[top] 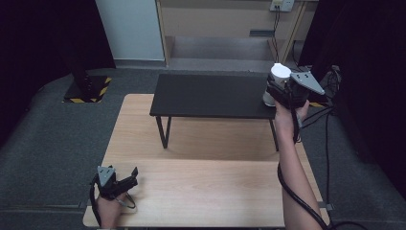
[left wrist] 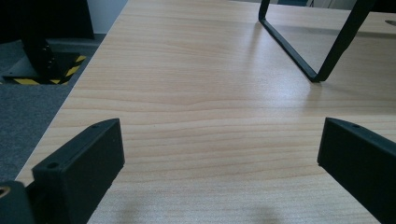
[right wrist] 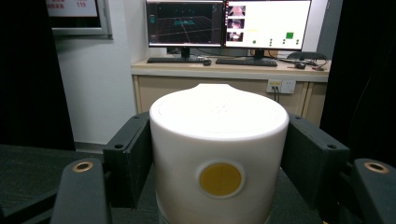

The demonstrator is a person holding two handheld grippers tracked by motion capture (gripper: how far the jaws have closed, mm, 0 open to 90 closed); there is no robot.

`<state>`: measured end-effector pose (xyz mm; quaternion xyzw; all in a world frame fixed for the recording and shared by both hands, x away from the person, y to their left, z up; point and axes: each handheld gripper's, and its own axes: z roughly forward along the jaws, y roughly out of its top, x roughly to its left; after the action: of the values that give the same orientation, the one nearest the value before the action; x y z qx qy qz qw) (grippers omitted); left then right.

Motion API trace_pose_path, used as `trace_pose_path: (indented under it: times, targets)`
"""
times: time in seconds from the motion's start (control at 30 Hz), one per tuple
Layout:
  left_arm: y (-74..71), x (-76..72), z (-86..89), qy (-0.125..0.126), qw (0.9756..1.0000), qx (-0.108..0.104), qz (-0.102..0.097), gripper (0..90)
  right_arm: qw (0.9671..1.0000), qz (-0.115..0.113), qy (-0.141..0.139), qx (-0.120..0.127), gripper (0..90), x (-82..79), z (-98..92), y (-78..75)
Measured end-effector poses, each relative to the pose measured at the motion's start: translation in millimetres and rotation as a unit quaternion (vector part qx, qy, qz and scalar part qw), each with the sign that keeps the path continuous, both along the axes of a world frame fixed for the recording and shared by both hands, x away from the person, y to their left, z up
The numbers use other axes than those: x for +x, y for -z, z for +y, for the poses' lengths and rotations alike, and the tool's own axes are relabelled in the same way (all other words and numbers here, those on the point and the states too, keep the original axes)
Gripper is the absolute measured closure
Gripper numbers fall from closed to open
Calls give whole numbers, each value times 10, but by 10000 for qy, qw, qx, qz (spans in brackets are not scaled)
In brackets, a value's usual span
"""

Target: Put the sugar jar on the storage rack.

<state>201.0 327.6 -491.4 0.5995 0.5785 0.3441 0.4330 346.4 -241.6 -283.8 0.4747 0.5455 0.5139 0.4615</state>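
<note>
A white lidded cylinder (right wrist: pixel 219 158) with a round yellow spot on its side stands upright between the black jaws of my right gripper (right wrist: pixel 219 154), which is shut on it from both sides. From the high view the white cylinder (top: pixel 279 76) is over the right end of a low black shelf (top: pixel 210 95), with the right gripper (top: pixel 287 88) around it; whether its base rests on the shelf I cannot tell. My left gripper (top: pixel 128 179) lies low at the wooden table's near left corner, jaws wide apart. Bare wood lies between the left gripper (left wrist: pixel 219 149) jaws.
The black shelf stands on thin metal legs (left wrist: pixel 322 70) on the light wooden table (top: pixel 201 191). Behind the table is a desk with two monitors (right wrist: pixel 229 23) and a keyboard. A black stand with yellow-black hazard stripes (top: pixel 88 88) sits on the floor at far left.
</note>
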Motion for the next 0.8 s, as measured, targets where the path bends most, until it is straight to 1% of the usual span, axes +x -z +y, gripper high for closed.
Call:
trace_pose_path:
  times: [0.17, 0.2, 0.27, 0.3, 0.4, 0.5, 0.6, 0.67, 0.7, 0.8]
  targets:
    - [2, -2, 2, 2, 10000, -8, -6, 0, 10000, -16, 30, -16, 297, -1, 19, 9]
    - [2, -3, 3, 4, 10000, -8, -8, 0, 9999, -45, 39, -99, 259, -2, 32, 19]
    - [3, -6, 0, 8, 10000, 7, -16, 0, 9999, -39, 68, -134, 198, -6, 51, 18]
    - [2, -6, 0, 14, 10000, 15, -15, 0, 9999, -50, 87, -97, 159, -13, 60, 23]
    - [4, -8, 1, 23, 10000, 22, -22, 0, 9997, -162, 177, -22, 78, -60, 85, 58]
    - [6, -11, 2, 23, 10000, 14, -31, 0, 9995, -183, 238, -65, 4, -115, 108, 91]
    - [8, -14, 1, 30, 10000, 16, -40, 0, 9991, -280, 312, -65, 4, -203, 118, 172]
    - [9, -17, 1, 34, 10000, 17, -44, 0, 9978, -418, 500, -114, 4, -270, 159, 248]
    - [10, -18, 0, 35, 10000, 18, -47, 0, 9975, -456, 529, -119, 4, -301, 155, 276]
    - [10, -18, 0, 44, 10000, 23, -49, 0, 9978, -453, 477, -121, 4, -383, 104, 333]
